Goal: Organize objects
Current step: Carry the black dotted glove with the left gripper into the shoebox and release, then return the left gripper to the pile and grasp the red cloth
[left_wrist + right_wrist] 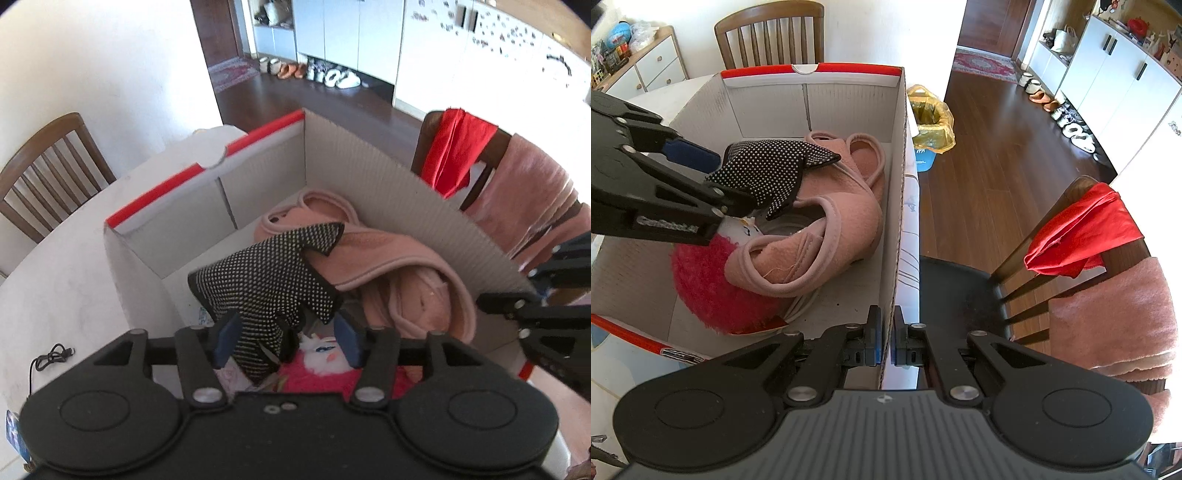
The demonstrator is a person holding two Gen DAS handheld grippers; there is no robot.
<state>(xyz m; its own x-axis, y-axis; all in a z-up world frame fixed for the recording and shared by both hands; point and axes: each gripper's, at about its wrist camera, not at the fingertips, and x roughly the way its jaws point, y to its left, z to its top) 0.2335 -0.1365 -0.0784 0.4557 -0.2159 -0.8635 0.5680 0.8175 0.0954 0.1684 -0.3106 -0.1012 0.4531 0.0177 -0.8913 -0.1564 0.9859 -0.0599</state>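
White surface carries an open box. Left gripper, spread wide, has a dotted glove draped between its fingers, above pink slippers. Right gripper is clamped on the box's wall.

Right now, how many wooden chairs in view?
2. One wooden chair behind the cardboard box; one to its right, draped with red cloth and pink towel.
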